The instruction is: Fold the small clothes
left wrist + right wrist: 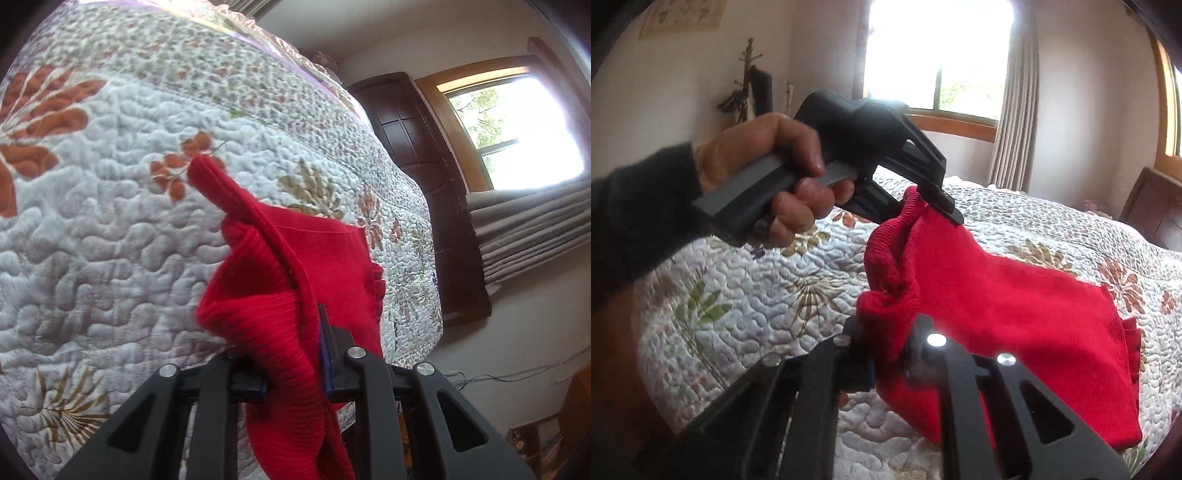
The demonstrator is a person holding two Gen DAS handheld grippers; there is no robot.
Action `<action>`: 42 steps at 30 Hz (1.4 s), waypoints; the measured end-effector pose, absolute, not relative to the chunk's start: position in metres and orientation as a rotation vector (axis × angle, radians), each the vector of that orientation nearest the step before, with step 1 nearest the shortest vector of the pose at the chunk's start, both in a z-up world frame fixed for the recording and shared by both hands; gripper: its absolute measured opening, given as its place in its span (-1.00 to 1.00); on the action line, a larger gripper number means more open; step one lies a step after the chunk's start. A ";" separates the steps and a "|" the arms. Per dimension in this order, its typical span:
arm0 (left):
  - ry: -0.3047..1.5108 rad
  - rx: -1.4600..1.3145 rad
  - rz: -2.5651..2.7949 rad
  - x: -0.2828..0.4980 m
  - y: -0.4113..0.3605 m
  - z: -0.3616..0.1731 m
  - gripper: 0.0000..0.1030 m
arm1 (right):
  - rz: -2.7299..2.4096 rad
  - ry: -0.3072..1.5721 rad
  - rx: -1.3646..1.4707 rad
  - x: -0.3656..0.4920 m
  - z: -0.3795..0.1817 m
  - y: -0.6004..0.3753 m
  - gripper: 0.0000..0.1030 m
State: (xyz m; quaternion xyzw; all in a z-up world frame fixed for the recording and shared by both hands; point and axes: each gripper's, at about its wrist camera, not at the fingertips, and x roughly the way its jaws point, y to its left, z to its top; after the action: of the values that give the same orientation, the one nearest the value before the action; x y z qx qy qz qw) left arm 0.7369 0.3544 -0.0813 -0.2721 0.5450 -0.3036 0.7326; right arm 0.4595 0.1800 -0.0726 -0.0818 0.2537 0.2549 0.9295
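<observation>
Bedroom with pale walls, bright window [938,59] behind grey curtains [1015,122], dark wooden door [417,147] beside a second window in the left wrist view. Wide bed covered by a white quilted bedspread [746,295] printed with rust flowers and green-brown leaves.

Red knit garment [1004,314], ribbed at its edges, lifted by one end between both tools, the rest draping down onto the bedspread; frilled hem [1132,332] lying on the quilt at the far right of the right wrist view.

Left gripper [943,206], held in a hand [768,177] with a dark sleeve [639,206], fingers clamped onto the ribbed edge of the garment at its top. Same grip seen up close in the left wrist view: left gripper [295,376] with a thick red fold pinched between the fingers, a rolled band of the knit sticking up and away over the quilt.

Right gripper [890,365], fingers closed on a bunched corner of the red knit, just below and near the left tool.
</observation>
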 end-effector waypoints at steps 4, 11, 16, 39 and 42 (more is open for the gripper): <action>1.191 -0.547 -0.680 0.740 0.311 -0.059 -0.62 | 0.497 0.501 -0.067 0.464 -0.065 0.133 -0.84; 1.229 -0.455 -0.689 0.750 0.231 -0.055 -0.62 | 0.428 0.499 0.033 0.467 -0.061 0.055 -0.84; 1.279 -0.393 -0.686 0.760 0.172 -0.071 -0.63 | 0.386 0.521 0.093 0.473 -0.074 0.007 -0.84; 1.398 -0.213 -0.562 0.770 0.054 -0.124 -0.63 | 0.354 0.633 0.341 0.484 -0.138 -0.108 -0.84; 1.405 -0.182 -0.548 0.769 0.043 -0.124 -0.63 | 0.355 0.637 0.369 0.484 -0.139 -0.115 -0.84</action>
State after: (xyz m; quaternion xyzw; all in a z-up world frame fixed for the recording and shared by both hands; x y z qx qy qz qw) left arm 0.7695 0.0434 -0.1236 -0.0826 0.6368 -0.2483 0.7253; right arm 0.4837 -0.1150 -0.1390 0.1795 0.3095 0.1728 0.9177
